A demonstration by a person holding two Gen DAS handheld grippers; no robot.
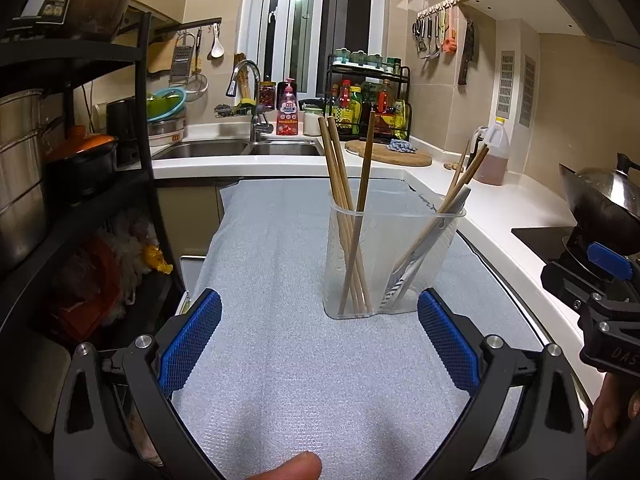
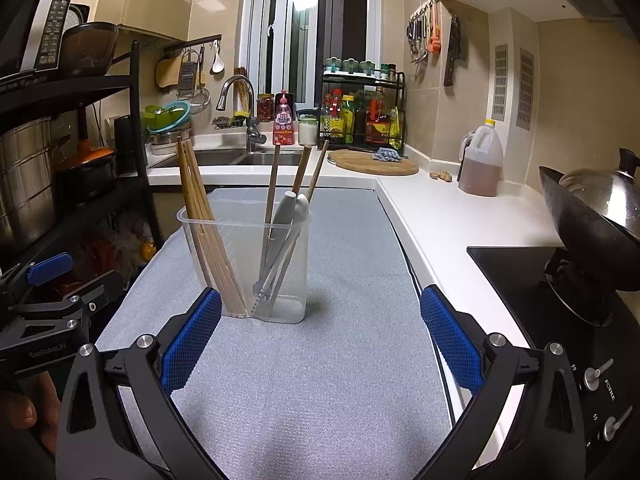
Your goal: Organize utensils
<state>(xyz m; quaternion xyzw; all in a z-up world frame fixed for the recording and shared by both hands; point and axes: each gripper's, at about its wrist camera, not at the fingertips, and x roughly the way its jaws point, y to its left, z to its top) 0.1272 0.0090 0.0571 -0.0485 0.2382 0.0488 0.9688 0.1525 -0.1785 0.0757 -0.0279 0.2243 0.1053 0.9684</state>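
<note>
Left wrist view shows my left gripper [image 1: 319, 338] and right gripper [image 2: 320, 338] both spread wide and empty before the clear holder [image 1: 390, 256] on the grey mat [image 1: 280, 360], chopsticks [image 1: 348, 216] already inside, so sorting looks finished and I'd judge only backing away remains.

Small kitchen w/ beige tiled walls, dark window [image 1: 304, 24] behind steel sink [image 1: 240, 148] & faucet [image 1: 250, 92], white worktop [image 1: 500, 208] w/ grey mat [image 1: 288, 240], black shelf rack [image 1: 132, 120] left, hob [image 2: 532, 276] w/ wok [image 2: 592, 216] right, warm indoor light.
</note>
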